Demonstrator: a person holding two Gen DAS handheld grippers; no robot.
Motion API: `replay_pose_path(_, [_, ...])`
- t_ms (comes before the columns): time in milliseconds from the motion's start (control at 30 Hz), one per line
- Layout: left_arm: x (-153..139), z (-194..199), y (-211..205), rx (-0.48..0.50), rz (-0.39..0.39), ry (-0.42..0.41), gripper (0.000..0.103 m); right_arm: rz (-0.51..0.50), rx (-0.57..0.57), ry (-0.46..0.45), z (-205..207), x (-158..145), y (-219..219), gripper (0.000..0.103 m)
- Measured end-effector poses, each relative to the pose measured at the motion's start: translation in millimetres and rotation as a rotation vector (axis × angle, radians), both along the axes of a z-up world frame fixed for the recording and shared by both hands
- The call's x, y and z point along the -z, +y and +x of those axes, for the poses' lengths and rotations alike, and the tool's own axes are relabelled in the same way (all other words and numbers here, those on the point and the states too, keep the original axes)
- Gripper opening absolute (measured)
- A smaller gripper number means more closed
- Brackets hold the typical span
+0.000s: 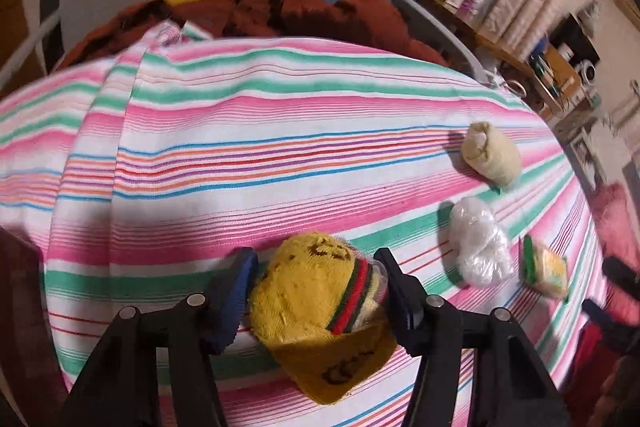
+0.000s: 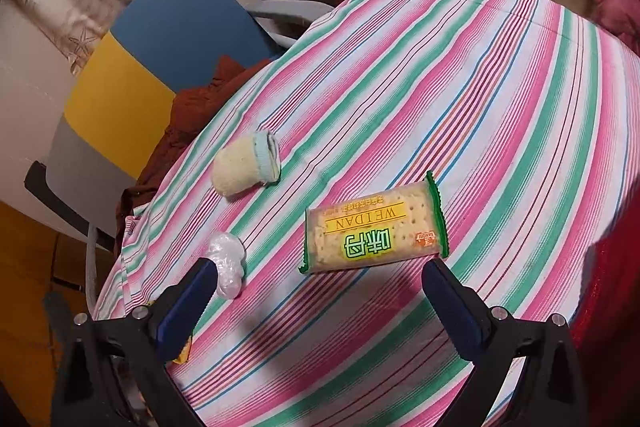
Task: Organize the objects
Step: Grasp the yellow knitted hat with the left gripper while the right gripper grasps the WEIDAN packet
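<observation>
- Left wrist view: left gripper point(image 1: 316, 291) points steeply down at the striped bedsheet point(image 1: 280, 131). A yellow rolled sock bundle point(image 1: 316, 303) w/ red-green cuff band sits between the jaws, both pads against its sides – looks clamped, prob. so it can be carried over to the others.
- Bundle's long axis runs roughly toward the camera, slanting to the lower right; the rounded end points away, the flat folded end hangs nearest the lens.
- Off to the right, a loose line of items well apart from the gripper: cream sock roll point(image 1: 490, 155), crumpled clear plastic bag point(image 1: 478, 243), cracker packet point(image 1: 546, 267) seen edge-on. Judgement: that's the gathering spot.
- Right wrist view: right gripper point(image 2: 316, 291) has its jaws spread wide, nothing between the pads; it hovers just short of the cracker packet point(image 2: 376, 227), apparently lined up for a grab.
- Packet lies flat, label up, long axis across the frame, so it lies crosswise to the fingers; print reads upside-down from here.
- Plastic bag point(image 2: 228, 263) touches the left-hand finger in the frame, partly hidden by it; sock roll point(image 2: 246, 163) lies farther off, cuff end toward upper right.
</observation>
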State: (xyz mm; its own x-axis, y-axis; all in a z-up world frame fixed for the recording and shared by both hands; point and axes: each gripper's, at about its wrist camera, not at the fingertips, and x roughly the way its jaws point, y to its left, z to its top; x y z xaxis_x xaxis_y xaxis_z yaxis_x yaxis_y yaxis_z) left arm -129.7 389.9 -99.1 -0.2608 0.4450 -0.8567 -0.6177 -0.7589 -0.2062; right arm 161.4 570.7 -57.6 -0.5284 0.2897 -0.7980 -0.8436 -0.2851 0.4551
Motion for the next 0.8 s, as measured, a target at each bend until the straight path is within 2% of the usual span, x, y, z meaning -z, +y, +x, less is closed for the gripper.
replay_pose_path(100, [-2.1, 7.7, -0.9, 0.027, -0.016, 0.004, 0.046, -0.005, -0.009, -0.01, -2.3, 2.0, -0.9, 0.103])
replay_pose_path(167, [-3.1, 17.3, -1.0, 0.057, -0.033, 0.024, 0.043, -0.005, -0.02, -0.015, -4.8, 2.7, -2.1, 0.103])
replay_pose_path(267, [-3.1, 30.8, -5.8, 0.089, -0.053, 0.038, 0.042, -0.011, -0.031, -0.013, -7.2, 4.2, -2.1, 0.103])
replay_pose_path(367, [-4.2, 41.5, -16.2, 0.108, -0.062, 0.031, 0.042, -0.06, -0.079, 0.001, -11.7, 5.6, -4.3, 0.103])
replay_pose_path(467, [-5.0, 50.8, -26.3, 0.117, -0.07, 0.033, 0.042, -0.024, -0.21, -0.027, -23.5, -11.5, -6.2, 0.103])
replay_pose_path(533, [-5.6, 58.8, -32.8, 0.117, -0.068, 0.033, 0.042, 0.057, -0.309, -0.105, -32.5, -26.2, -5.2, 0.103])
replay_pose_path(600, [-5.6, 65.7, -39.0, 0.122, -0.066, 0.036, 0.042, 0.112, -0.466, -0.229, -47.7, -30.2, -5.5, 0.103])
replay_pose_path(700, [-4.2, 73.4, -47.5, 0.12, -0.059, 0.044, 0.042, 0.192, -0.666, -0.428, -66.5, -18.2, -4.7, 0.103])
replay_pose_path(800, [-3.0, 76.5, -50.1, 0.117, -0.052, 0.053, 0.043, 0.297, -0.814, -0.6, -76.5, 3.2, -5.5, 0.103])
